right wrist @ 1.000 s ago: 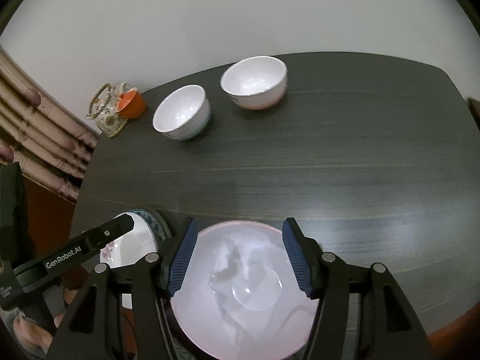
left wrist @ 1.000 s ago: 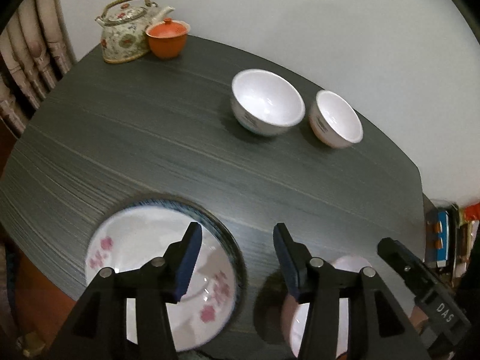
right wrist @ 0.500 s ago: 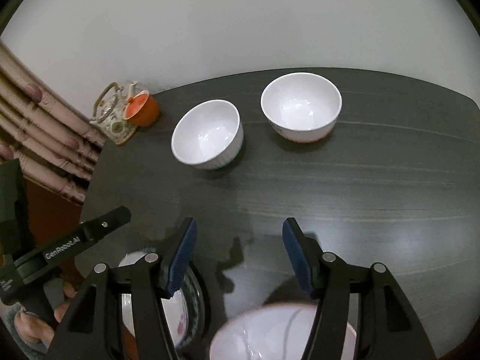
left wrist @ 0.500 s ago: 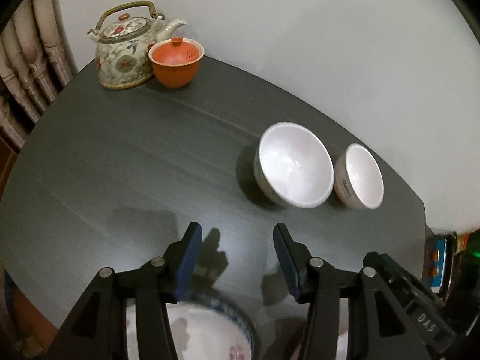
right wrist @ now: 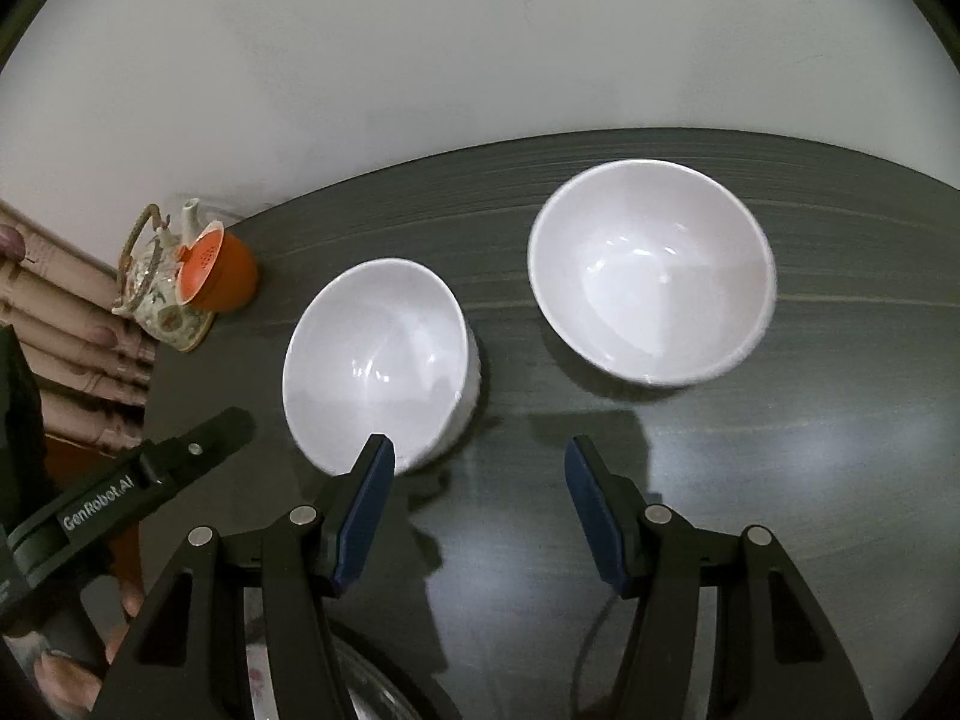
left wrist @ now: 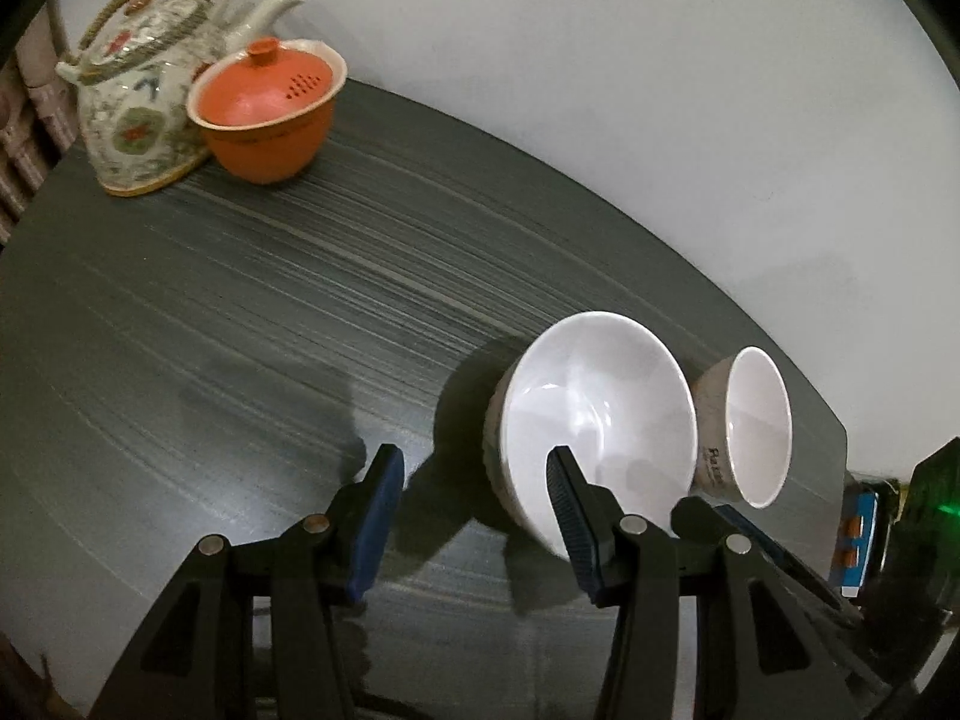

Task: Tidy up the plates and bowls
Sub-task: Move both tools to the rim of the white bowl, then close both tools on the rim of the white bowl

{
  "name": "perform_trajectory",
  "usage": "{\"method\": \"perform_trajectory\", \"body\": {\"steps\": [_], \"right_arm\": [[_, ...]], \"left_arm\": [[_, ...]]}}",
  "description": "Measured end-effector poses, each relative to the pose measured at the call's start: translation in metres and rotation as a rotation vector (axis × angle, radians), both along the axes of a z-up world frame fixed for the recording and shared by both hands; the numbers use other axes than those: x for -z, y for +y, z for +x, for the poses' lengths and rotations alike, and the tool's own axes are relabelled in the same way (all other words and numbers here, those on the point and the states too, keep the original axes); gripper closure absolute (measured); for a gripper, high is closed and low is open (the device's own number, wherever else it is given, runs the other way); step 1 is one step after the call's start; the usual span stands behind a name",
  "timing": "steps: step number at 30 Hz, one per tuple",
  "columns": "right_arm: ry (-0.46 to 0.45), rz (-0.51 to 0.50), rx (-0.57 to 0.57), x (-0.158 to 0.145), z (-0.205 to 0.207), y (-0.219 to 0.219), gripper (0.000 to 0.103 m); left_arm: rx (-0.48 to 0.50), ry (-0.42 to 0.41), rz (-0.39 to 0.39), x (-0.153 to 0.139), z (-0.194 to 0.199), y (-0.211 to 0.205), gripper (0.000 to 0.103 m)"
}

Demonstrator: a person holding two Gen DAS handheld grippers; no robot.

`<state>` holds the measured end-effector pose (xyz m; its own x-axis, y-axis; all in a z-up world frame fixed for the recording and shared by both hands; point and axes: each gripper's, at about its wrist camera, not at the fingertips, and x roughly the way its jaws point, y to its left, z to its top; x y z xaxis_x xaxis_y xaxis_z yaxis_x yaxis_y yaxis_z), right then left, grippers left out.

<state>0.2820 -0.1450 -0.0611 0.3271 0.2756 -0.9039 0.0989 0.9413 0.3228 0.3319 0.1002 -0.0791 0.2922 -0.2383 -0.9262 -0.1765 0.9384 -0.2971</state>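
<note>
Nearest, the left gripper (left wrist: pixel 471 507) and right gripper (right wrist: pixel 477 495) are held released, nothing grasped. Just beyond, two empty round white ceramic bowls (right wrist: pixel 378 360) (right wrist: pixel 651 270) are left unstacked, apart on the dark wood-grain table (right wrist: pixel 810 450); gathering seems not yet begun.

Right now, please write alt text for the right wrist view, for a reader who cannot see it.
The open, empty right claw hovers over a dark table before two empty white bowls. A floral teapot and orange lidded cup stand far left.
</note>
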Motion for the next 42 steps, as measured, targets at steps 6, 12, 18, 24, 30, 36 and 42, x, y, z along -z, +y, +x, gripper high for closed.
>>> {"method": "perform_trajectory", "body": {"steps": [6, 12, 18, 24, 30, 36, 42], "right_arm": [[0.027, -0.025, -0.019, 0.019, 0.023, 0.007, 0.047], [0.054, -0.021, -0.018, 0.034, 0.034, 0.010, 0.063], [0.054, 0.029, -0.007, 0.040, 0.036, 0.009, 0.083], [0.036, 0.007, -0.025, 0.034, 0.033, 0.016, 0.088], [0.030, 0.005, -0.032, 0.024, 0.017, 0.014, 0.088], [0.020, 0.012, -0.042, 0.010, -0.005, 0.013, 0.088], [-0.010, -0.005, -0.061, -0.007, -0.035, 0.012, 0.088]], "left_arm": [[0.008, 0.015, 0.024, 0.014, 0.005, -0.007, 0.053], [0.014, 0.009, 0.011, 0.024, 0.007, -0.011, 0.083], [0.037, -0.012, 0.032, 0.022, 0.002, -0.019, 0.092], [0.039, -0.016, 0.040, 0.010, -0.019, -0.025, 0.092], [0.047, -0.038, 0.057, -0.005, -0.037, -0.026, 0.092], [0.042, -0.053, 0.066, -0.023, -0.062, -0.025, 0.092], [0.033, -0.100, 0.075, -0.056, -0.094, -0.037, 0.092]]}}
